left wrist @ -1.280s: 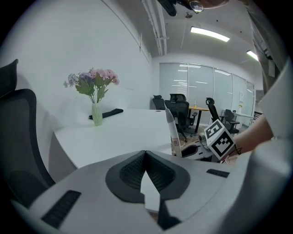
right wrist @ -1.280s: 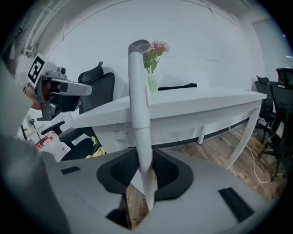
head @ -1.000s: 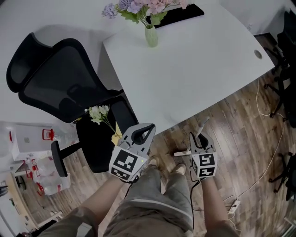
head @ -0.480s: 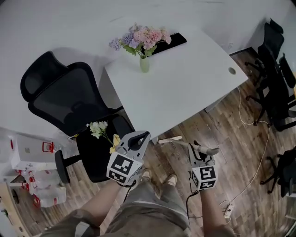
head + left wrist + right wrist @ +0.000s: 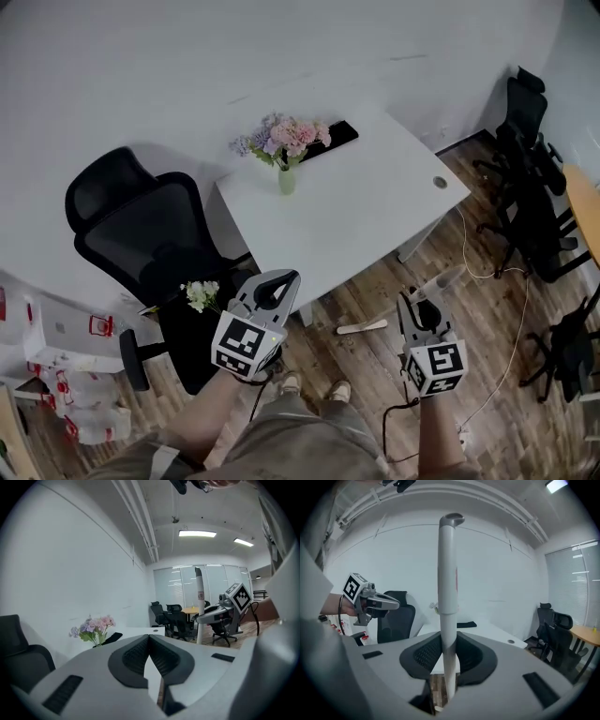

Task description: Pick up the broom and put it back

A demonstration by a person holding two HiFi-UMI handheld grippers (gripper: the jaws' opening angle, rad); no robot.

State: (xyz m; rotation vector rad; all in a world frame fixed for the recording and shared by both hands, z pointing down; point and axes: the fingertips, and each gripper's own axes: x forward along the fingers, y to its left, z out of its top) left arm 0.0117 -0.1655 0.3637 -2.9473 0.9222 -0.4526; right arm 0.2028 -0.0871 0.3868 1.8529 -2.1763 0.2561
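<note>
Right gripper clamped on broom: smooth white round pole with a grey cap, upright between ribbed black pads, above the wood-plank floor. Left gripper closed, pads touching, nothing in it.

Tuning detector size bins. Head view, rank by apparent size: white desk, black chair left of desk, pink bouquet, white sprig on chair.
White desk and black chair: largest, too close to split.
Then pink bouquet.
Smallest: white sprig.
</note>
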